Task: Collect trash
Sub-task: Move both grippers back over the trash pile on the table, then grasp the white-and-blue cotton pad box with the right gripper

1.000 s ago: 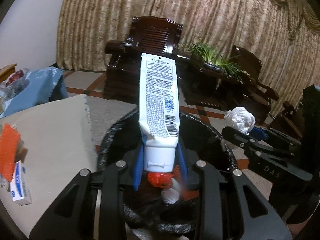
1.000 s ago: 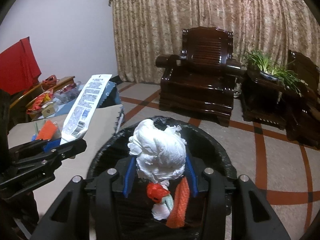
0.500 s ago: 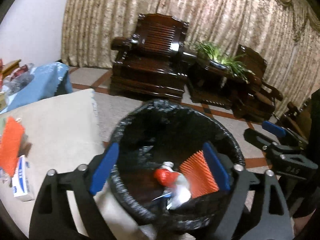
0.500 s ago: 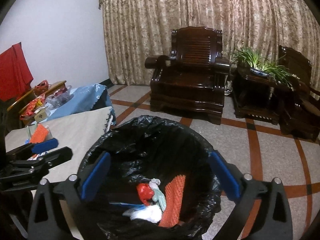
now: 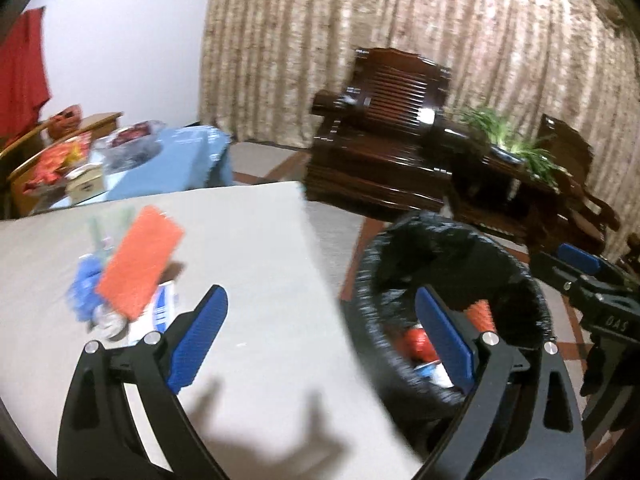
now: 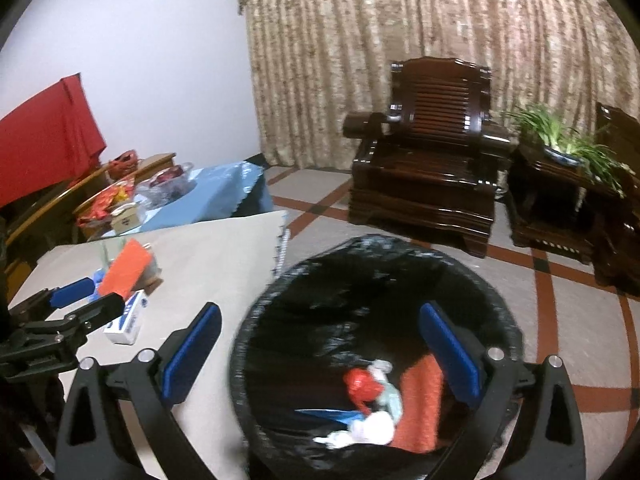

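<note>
Beige tabletop carries an orange mesh pad and white-blue box. Black-lined round bin beside it holds trash. Left gripper jaws opening, empty; right gripper jaws spread, empty.

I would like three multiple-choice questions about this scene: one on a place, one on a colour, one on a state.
1. Where does the small white-and-blue box lie?
A. on the table
B. in the trash bin
C. on the armchair

2. What colour is the liner of the trash bin?
A. white
B. black
C. blue

3. How is the right gripper?
A. shut on a tissue
B. shut on a tube
C. open, holding nothing

Answers: 1 A, it rests on the table beside an orange sponge. 2 B, the bag is black. 3 C, its pads stand wide apart.
</note>
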{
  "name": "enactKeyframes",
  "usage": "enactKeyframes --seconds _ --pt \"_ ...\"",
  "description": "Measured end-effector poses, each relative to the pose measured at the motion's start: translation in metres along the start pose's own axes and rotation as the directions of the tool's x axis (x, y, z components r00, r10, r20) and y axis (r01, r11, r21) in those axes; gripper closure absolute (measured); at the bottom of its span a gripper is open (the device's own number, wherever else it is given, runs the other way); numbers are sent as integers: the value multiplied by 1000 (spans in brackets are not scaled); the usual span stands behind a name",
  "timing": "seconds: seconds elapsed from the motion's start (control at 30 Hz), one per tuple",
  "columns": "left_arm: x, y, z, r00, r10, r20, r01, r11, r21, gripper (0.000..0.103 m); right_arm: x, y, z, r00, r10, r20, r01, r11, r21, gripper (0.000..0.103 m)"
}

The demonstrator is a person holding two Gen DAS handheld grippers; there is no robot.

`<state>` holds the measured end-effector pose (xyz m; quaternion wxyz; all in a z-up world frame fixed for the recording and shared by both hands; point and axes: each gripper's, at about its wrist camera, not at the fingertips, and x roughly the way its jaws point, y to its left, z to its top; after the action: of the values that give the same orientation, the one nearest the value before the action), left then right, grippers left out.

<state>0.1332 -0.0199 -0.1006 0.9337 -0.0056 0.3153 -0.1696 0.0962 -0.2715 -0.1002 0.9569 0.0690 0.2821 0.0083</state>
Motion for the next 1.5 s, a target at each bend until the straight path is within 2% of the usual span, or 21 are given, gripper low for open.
enactKeyframes --seconds 0.27,0.47,0.67,0.77,0.97,1.2,1.5 --pt "-30 63 -11 990 141 19 -140 989 -53 11 21 53 -1 997 69 -28 -71 996 -49 6" --pt "-42 107 -19 977 214 11 -212 972 -102 11 36 97 0 992 121 -37 -125 987 -101 6" --pt "-46 145 -29 963 268 7 -265 956 -127 11 57 132 -2 989 141 -41 -145 982 -119 6" --pt "-44 165 -32 954 299 -5 -297 945 -140 11 72 147 -6 990 124 -59 -131 983 -126 6" --pt "-42 200 -44 939 344 -34 -344 925 -163 11 100 183 -18 982 152 -109 -167 975 -149 6" --pt "-38 231 -60 928 366 -77 -374 911 -176 11 132 233 -41 963 202 -179 -234 956 -176 6" --pt "-31 259 -72 917 382 -115 -398 897 -193 11 164 268 -63 947 205 -248 -253 951 -179 6"
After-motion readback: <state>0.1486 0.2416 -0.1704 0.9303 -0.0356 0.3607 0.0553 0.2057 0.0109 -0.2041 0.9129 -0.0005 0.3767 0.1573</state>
